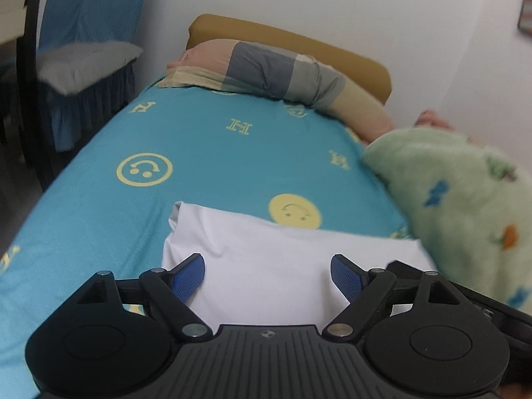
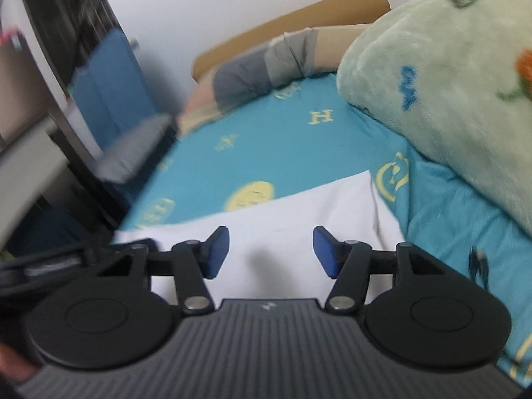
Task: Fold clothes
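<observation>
A white folded garment (image 1: 266, 256) lies flat on the turquoise bed sheet (image 1: 206, 153) at the near end of the bed. My left gripper (image 1: 267, 274) is open above its near part, blue pads spread and empty. In the right wrist view the same white garment (image 2: 299, 212) lies under my right gripper (image 2: 271, 249), which is also open and empty, its pads apart just above the cloth. The near edge of the garment is hidden behind both gripper bodies.
A pale green fleece blanket (image 1: 465, 199) is heaped on the right side of the bed, also in the right wrist view (image 2: 449, 83). A patchwork pillow (image 1: 282, 73) lies against a mustard headboard (image 1: 299, 43). A blue-covered chair (image 1: 86, 50) stands left of the bed.
</observation>
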Demonstrator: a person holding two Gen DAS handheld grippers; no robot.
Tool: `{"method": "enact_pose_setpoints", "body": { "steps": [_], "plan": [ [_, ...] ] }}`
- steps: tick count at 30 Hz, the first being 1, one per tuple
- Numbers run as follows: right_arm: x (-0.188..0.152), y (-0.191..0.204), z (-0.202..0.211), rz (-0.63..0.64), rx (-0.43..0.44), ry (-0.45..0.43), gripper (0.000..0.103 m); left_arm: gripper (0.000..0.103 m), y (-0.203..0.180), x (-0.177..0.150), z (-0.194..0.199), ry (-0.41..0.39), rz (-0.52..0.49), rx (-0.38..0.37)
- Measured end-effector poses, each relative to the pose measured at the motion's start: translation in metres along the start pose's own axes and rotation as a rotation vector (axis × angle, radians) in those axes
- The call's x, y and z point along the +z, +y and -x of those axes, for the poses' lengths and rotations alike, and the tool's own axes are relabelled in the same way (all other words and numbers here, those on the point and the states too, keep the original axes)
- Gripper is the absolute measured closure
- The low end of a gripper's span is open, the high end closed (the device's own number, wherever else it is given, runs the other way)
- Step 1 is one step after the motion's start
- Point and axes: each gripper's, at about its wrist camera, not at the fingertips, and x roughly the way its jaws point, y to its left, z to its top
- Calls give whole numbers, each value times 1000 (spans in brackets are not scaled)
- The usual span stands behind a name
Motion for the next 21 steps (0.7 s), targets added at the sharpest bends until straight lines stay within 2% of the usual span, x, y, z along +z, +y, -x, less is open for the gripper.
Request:
{"method": "enact_pose_setpoints", "body": {
  "steps": [5, 9, 15, 18, 21],
  "plan": [
    [-15, -6, -34, 57, -55, 5, 44, 18, -8, -11, -21, 31, -76, 55],
    [-10, -2, -32, 67, -65, 10, 45, 19, -9, -13, -17, 22, -85, 61],
    [-25, 13, 9, 95, -74, 8, 44, 18, -12, -26, 26, -4, -74, 46],
    [-32, 20, 29, 110, -79, 7, 44, 18, -19, -33, 52, -7, -124, 69],
    [-39, 27, 50, 125, -84, 6, 44, 18, -17, -44, 67, 28, -148, 92]
  ]
}}
